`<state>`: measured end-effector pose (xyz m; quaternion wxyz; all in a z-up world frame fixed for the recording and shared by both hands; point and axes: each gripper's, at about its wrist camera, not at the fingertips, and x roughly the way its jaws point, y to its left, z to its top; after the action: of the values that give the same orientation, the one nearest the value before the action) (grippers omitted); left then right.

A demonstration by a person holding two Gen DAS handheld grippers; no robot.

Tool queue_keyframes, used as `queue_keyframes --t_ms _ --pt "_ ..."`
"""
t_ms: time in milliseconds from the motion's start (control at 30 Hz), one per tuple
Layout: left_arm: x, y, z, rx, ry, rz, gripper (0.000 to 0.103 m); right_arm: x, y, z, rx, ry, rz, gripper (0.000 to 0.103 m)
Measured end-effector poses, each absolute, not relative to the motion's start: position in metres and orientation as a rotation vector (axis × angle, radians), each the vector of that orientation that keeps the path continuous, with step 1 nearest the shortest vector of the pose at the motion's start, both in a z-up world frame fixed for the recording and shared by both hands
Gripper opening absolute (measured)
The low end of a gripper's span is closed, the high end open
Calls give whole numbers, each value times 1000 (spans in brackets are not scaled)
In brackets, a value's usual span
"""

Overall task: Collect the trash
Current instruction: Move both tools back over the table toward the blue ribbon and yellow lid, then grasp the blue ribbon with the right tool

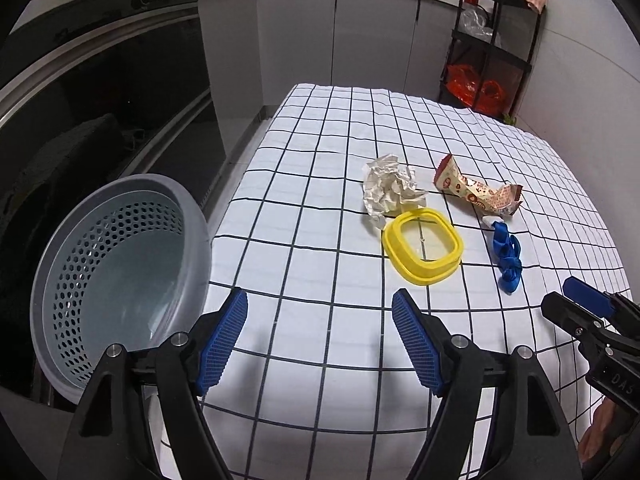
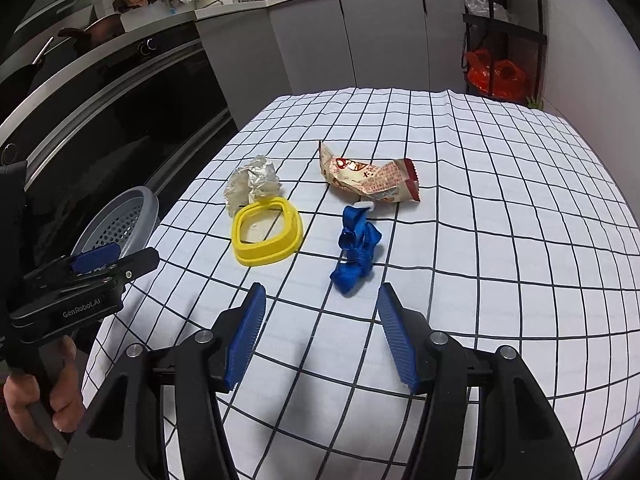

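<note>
Four pieces of trash lie on the checked tablecloth (image 1: pixel 320 152): a crumpled white paper (image 1: pixel 390 188) (image 2: pixel 252 184), a flattened snack wrapper (image 1: pixel 476 190) (image 2: pixel 368 178), a yellow plastic ring (image 1: pixel 394 248) (image 2: pixel 256 258) and a crumpled blue strip (image 1: pixel 507 256) (image 2: pixel 356 252). My left gripper (image 1: pixel 320 294) hangs open over the cloth, short of the yellow ring, with nothing between its pads. My right gripper (image 2: pixel 322 286) is open too, and the blue strip lies just ahead of its tips. Each gripper shows at the edge of the other's view.
A grey perforated basket (image 1: pixel 48 264) (image 2: pixel 120 216) sits off the table's left edge, beside a dark oven front (image 1: pixel 100 92). Grey cabinets (image 1: pixel 300 40) and a black shelf rack (image 1: pixel 492 48) with orange bags stand beyond the far edge. A hand (image 2: pixel 36 404) holds the left gripper.
</note>
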<state>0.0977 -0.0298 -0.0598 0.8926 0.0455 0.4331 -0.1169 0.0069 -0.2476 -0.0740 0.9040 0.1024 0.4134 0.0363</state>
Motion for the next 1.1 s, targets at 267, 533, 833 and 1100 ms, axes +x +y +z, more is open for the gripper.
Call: queue_keyframes --t_ms 267,533,833,1100 --pt "101 -35 -63 97 904 -252 73 7 -260 -76 228 850 52 56" --pt "104 -36 -65 102 908 -246 73 8 -268 -80 238 856 31 56" --pt "108 -38 -69 98 917 -246 73 22 -267 -90 247 880 35 56" --pt "110 -40 -73 108 921 -239 75 46 -261 -100 215 917 25 57"
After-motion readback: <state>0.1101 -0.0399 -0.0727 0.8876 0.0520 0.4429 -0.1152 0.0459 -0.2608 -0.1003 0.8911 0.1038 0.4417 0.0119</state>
